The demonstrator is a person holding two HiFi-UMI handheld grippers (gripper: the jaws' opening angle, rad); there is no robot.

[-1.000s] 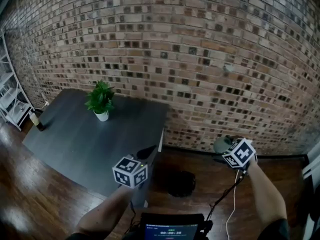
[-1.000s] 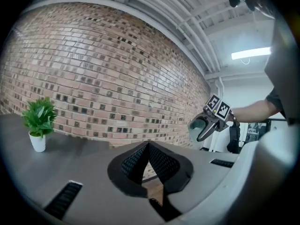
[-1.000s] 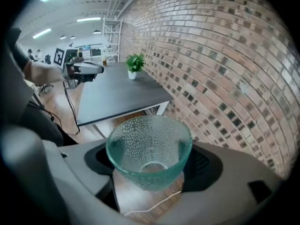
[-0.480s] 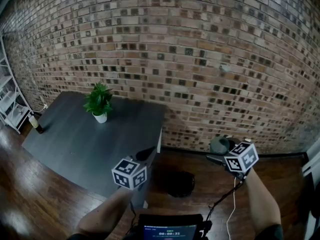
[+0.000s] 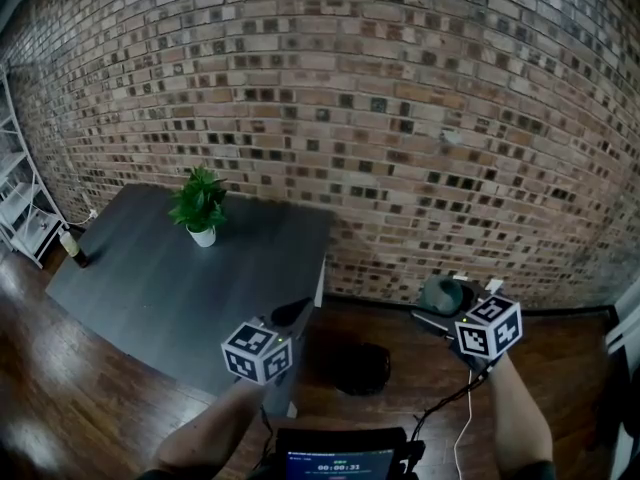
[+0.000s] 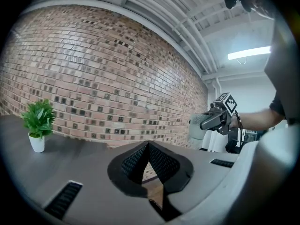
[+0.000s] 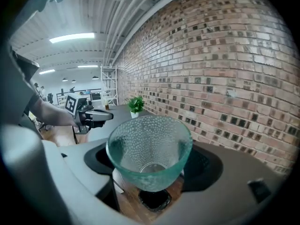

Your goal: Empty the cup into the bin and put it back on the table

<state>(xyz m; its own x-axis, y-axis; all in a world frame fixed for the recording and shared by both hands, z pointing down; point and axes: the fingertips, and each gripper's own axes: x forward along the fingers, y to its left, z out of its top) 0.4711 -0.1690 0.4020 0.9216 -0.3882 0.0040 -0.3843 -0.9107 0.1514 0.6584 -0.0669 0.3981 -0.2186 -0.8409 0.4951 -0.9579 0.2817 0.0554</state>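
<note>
- The right gripper (image 7: 151, 162) is seen clamped on a cup (image 7: 150, 144); the jaws are pressed against the cup's two sides.
- The cup is made of greenish see-through material with a bumpy surface. In the right gripper view its mouth is turned toward the camera and its base away, and nothing can be made out inside it.
- In the head view the cup (image 5: 443, 295) is held in the air over the wooden floor (image 5: 90, 408), close to the brick wall (image 5: 330, 98) and well apart from the table (image 5: 170, 278).
- A dark bin (image 5: 362, 366) is set on the floor between the table's near corner and the right gripper. In the right gripper view it (image 7: 153, 199) shows just under the cup's base.
- The left gripper (image 6: 149, 149) is held with its jaws brought together; the tips are seen meeting, with nothing between them. In the head view it (image 5: 292, 312) is placed at the table's near right corner.
- A small green plant (image 5: 201, 203) in a white pot stands upright toward the far side of the table.
- A small bottle (image 5: 72, 243) is seen at the table's left corner, and a white shelf (image 5: 22, 193) is placed against the wall at the far left.
- A screen (image 5: 343, 460) is visible at the bottom edge of the head view.
</note>
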